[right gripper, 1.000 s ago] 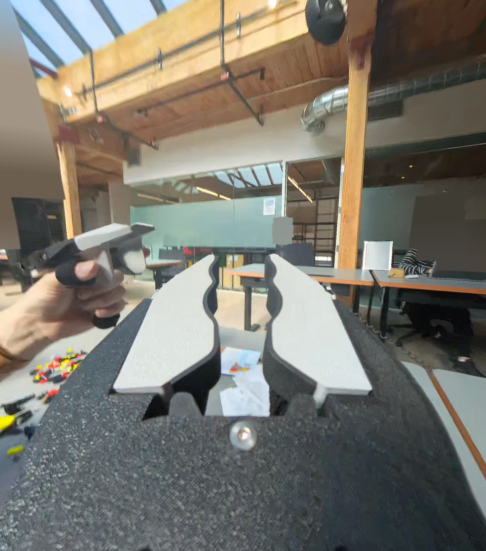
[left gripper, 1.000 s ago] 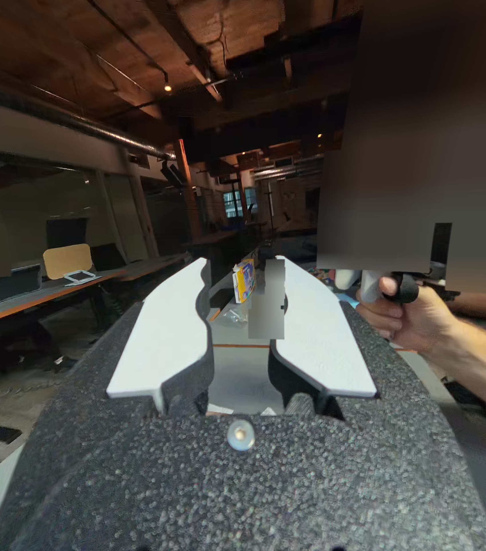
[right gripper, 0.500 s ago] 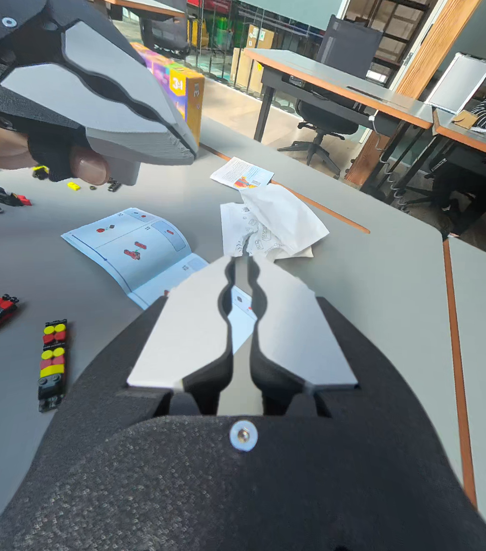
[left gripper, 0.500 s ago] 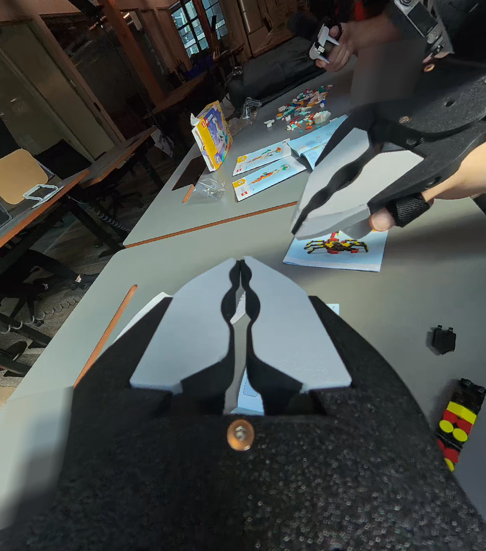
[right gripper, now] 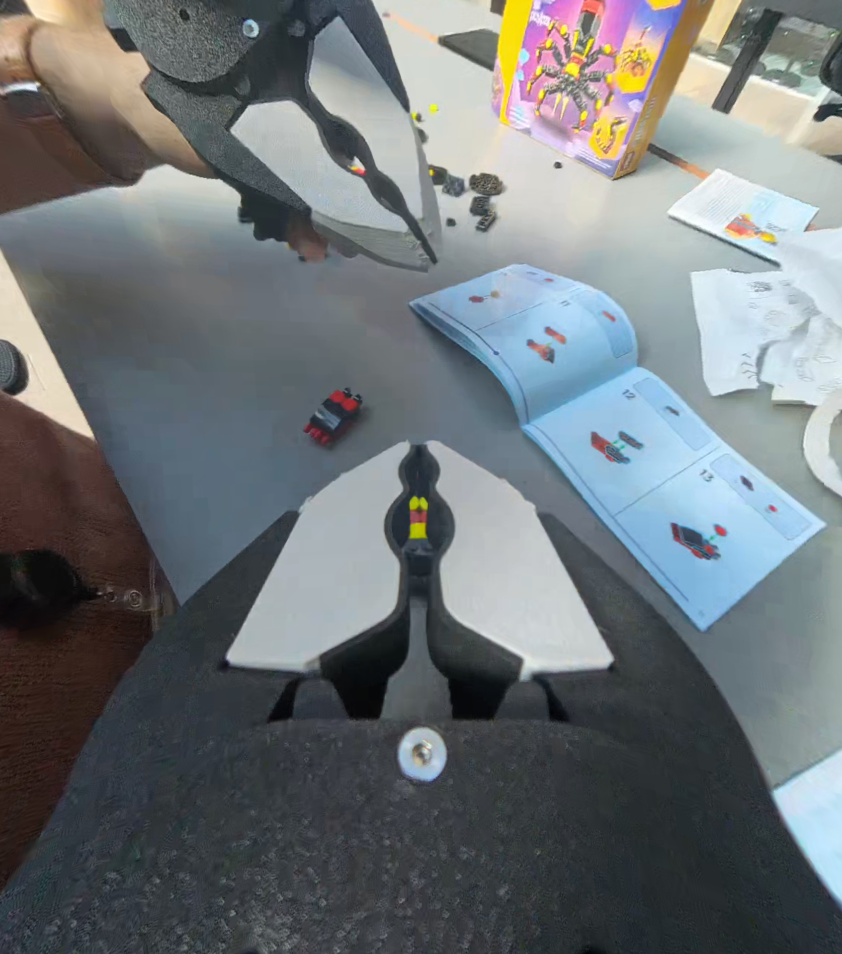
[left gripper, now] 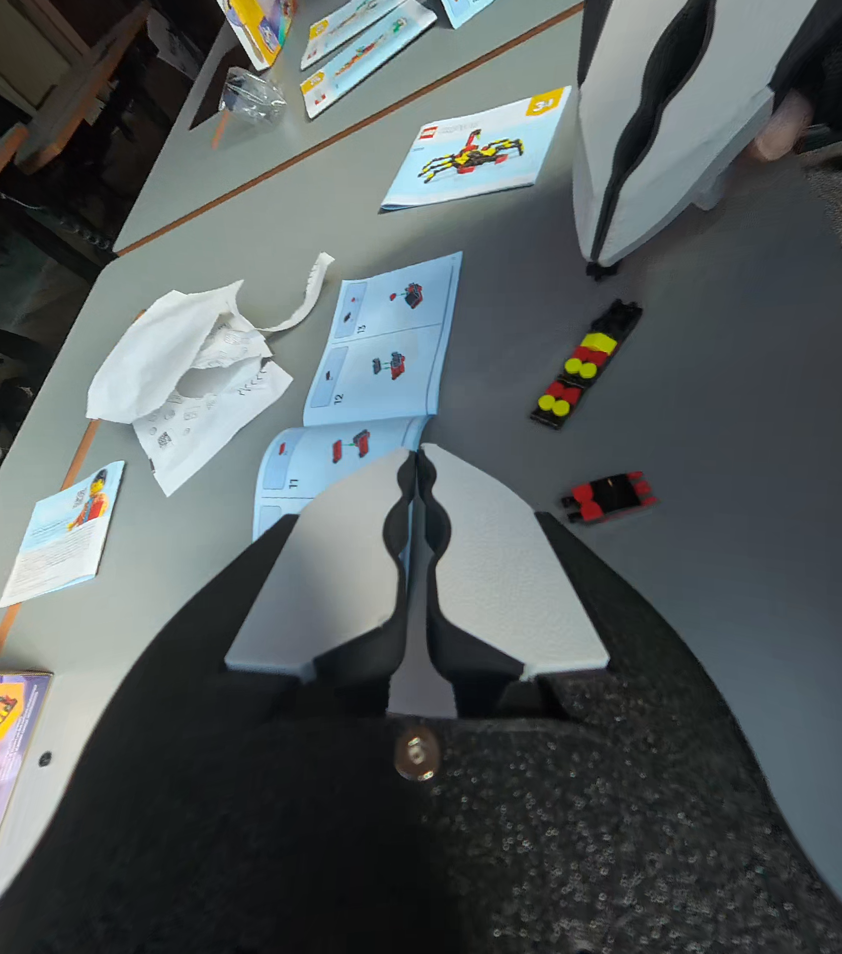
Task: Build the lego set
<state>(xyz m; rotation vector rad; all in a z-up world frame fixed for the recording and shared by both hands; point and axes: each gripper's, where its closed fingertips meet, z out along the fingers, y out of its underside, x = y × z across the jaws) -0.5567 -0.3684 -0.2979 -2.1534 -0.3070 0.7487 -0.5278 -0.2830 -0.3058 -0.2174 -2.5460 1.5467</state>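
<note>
A long black strip with yellow and red studs [left gripper: 584,366] lies on the grey table [left gripper: 718,464]. A small red and black assembly [left gripper: 610,496] lies near it, and also shows in the right wrist view [right gripper: 333,417]. My left gripper [left gripper: 416,454] is shut and empty, above the open instruction booklet [left gripper: 383,351]. My right gripper [right gripper: 416,446] is shut with its tips together. It hovers over the strip [right gripper: 418,521], which shows through the gap behind its tips. In the left wrist view the right gripper [left gripper: 599,266] hangs just beyond the strip's far end.
Loose black pieces [right gripper: 481,196] lie by the purple and yellow set box [right gripper: 589,77]. A torn white paper bag [left gripper: 181,371], a leaflet [left gripper: 62,531] and a closed booklet [left gripper: 470,149] lie around. A person's brown sleeve [right gripper: 21,490] is at the left. The gap from one gripper's tips to the other's is roughly 10 cm.
Both grippers have tipped down from facing across the room to facing the table, and their fingers have closed. The right gripper has moved over the studded strip.
</note>
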